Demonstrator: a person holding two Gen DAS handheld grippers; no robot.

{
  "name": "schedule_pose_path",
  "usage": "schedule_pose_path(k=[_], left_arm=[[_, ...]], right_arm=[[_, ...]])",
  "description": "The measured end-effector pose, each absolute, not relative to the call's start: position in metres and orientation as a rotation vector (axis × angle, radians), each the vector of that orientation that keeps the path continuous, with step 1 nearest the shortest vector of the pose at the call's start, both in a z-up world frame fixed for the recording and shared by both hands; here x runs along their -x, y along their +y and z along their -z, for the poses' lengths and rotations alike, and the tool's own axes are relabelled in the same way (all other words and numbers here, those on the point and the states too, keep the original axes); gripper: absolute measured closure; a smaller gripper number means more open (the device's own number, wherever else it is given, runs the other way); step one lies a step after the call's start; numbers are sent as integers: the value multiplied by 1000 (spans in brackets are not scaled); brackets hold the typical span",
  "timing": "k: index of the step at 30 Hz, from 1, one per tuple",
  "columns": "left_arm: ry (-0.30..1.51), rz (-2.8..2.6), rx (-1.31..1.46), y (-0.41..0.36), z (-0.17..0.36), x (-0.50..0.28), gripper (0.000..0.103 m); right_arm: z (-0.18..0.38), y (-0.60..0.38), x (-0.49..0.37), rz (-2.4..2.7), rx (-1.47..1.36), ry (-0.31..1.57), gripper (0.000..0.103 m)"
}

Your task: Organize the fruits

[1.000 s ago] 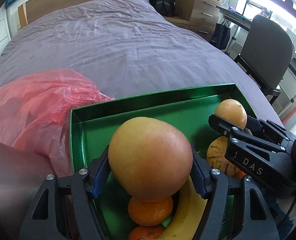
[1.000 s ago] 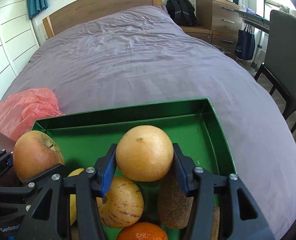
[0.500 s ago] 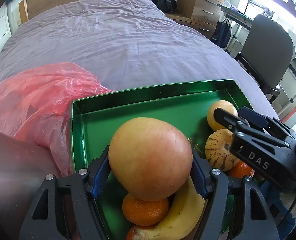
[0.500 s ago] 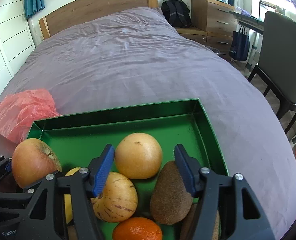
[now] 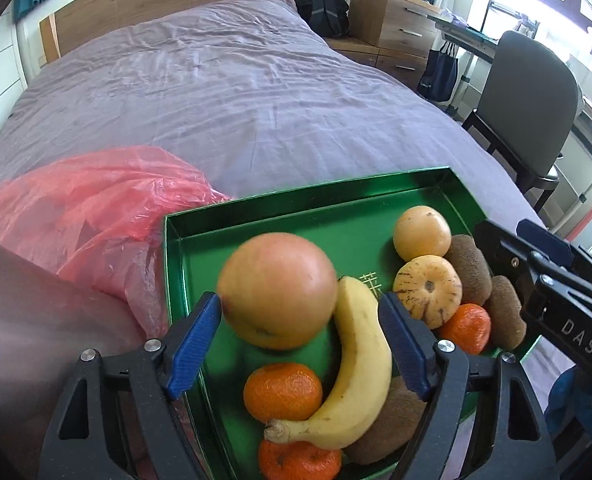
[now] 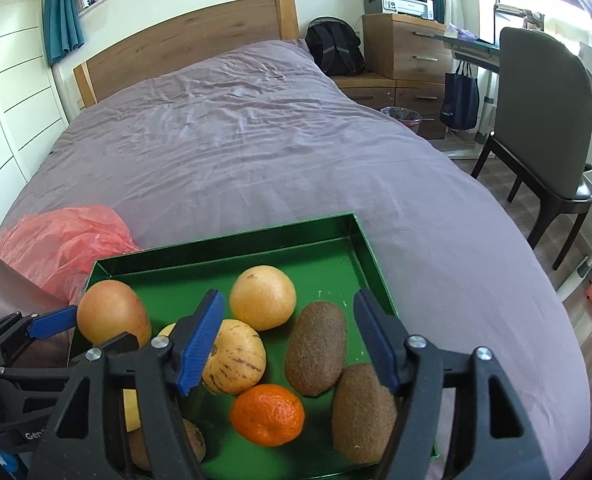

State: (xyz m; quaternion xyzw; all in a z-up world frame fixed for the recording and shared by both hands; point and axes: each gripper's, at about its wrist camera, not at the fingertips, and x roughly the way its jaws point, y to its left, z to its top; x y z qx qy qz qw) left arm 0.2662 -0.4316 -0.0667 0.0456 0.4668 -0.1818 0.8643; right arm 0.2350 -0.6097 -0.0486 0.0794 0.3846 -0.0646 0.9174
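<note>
Moved: the apple [image 5: 278, 290] has left the left gripper's [image 5: 301, 340] pads since a second ago and now looks blurred above the tray floor; the pale orange [image 6: 263, 297] has left the right gripper's [image 6: 290, 340] pads and rests in the green tray [image 6: 371, 256].
Left gripper: jaws have just been opening, partly wide, apple not pressed (left pad beside it).
Right gripper: jaws have just been opening, wide, gripping nothing, above the fruit.
Tray contents: banana [image 5: 359, 364] touching the apple, striped melon [image 6: 236, 356], mandarins [image 6: 268, 414], kiwis [image 6: 315, 348].
Tray place: on the purple bedspread [image 6: 256, 140], beside the red plastic bag [image 5: 96, 208].
</note>
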Motion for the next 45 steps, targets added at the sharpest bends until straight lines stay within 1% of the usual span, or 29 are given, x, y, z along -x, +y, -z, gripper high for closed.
schedule_pose_path(k=[12,18,20,26,45], left_arm=[[935,452,-90,-424,39,-215,26],[895,505,-100,-418,20,-175,24],[872,516,-116,-416,13,-161,21],[855,526,-106,-401,-1,-136,21],[815,496,-144,-330,-11,-58,21]], right_arm=[[20,-613,-189,202,-155,749,0],[3,-606,-161,218,-132,735,0],[-1,-602,-152,218,-129,732,0],[-9,-592,-128,228,-133,733,0],[-19,-534,-46,183,-136,718,0]])
